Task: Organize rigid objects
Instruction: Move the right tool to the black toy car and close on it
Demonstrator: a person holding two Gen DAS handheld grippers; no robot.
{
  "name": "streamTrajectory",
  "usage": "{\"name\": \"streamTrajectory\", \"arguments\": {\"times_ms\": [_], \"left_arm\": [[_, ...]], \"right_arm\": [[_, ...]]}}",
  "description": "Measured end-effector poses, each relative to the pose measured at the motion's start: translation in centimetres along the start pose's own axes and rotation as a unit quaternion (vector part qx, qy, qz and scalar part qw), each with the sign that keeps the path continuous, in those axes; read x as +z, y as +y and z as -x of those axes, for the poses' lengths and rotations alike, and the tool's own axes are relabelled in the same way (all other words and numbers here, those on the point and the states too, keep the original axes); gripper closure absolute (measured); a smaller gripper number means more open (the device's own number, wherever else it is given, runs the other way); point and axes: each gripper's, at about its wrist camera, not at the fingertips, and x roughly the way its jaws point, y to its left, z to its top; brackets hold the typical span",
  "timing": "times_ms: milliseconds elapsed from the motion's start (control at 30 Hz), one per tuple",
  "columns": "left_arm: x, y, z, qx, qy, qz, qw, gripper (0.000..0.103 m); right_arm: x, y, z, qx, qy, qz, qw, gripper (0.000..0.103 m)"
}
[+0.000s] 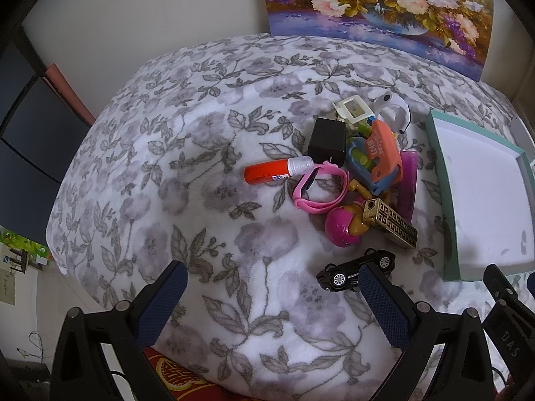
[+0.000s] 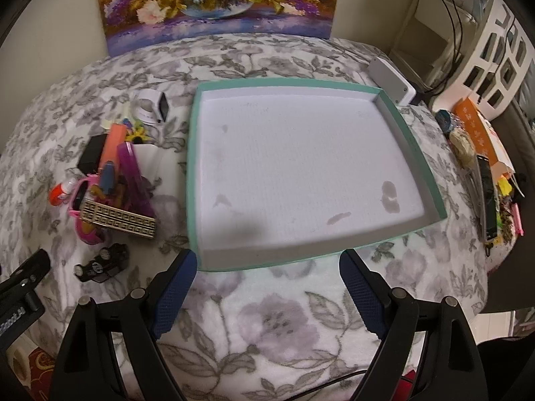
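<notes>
Left to right: the left claw (image 1: 272, 287) hangs spread and empty over the floral blanket (image 1: 187, 153); a heap of toys, from glue stick (image 1: 277, 173) and pink watch (image 1: 317, 187) to black toy car (image 1: 357, 272), lies beside the teal-rimmed tray (image 2: 418, 153), which holds nothing. The right claw (image 2: 267, 279), likewise spread and empty, faces the tray's near edge. Sorting appears not yet begun; the next move likely calls for closing on the car, nearest the left claw.

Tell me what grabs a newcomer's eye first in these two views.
Probably the jumbled heap of small objects on the grey floral blanket: an orange glue bottle with a white cap, a pink wristband watch and a gold patterned lighter. To its right lies the empty teal-rimmed white tray. A flower painting leans against the back wall.
</notes>
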Motion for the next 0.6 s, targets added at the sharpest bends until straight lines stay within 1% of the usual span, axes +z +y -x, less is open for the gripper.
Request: {"name": "streamTrajectory", "arguments": {"times_ms": [100, 233, 333, 400, 500, 600], "left_arm": [[0.2, 0.5, -0.2, 0.003, 0.001, 0.018, 0.9998, 0.000], [0.6, 2.1, -1.1, 0.034, 0.009, 0.057, 0.9978, 0.000], [0.6, 3.2, -2.6, 0.027, 0.033, 0.076, 0.9962, 0.000], [0.6, 3.6, -3.7, 0.029, 0.051, 0.086, 0.9946, 0.000], [0.7, 4.9, -5.4, 0.031, 0.068, 0.102, 0.9920, 0.000], [0.3, 6.3, -7.0, 0.022, 0.088, 0.124, 0.9881, 0.000]], "right_arm": [[0.0, 1.5, 0.5, 0.025, -0.010, 0.024, 0.999, 0.015], [-0.3, 4.4, 0.1, 0.057, -0.004, 0.069, 0.996, 0.015], [-0.5, 6.5, -0.7, 0.088, 0.016, 0.093, 0.992, 0.015], [-0.7, 7.9, -1.4, 0.103, 0.031, 0.109, 0.988, 0.015], [-1.1, 9.5, -2.3, 0.116, 0.047, 0.127, 0.984, 0.015], [-1.4, 10.9, -2.9, 0.123, 0.057, 0.140, 0.981, 0.015]]}}
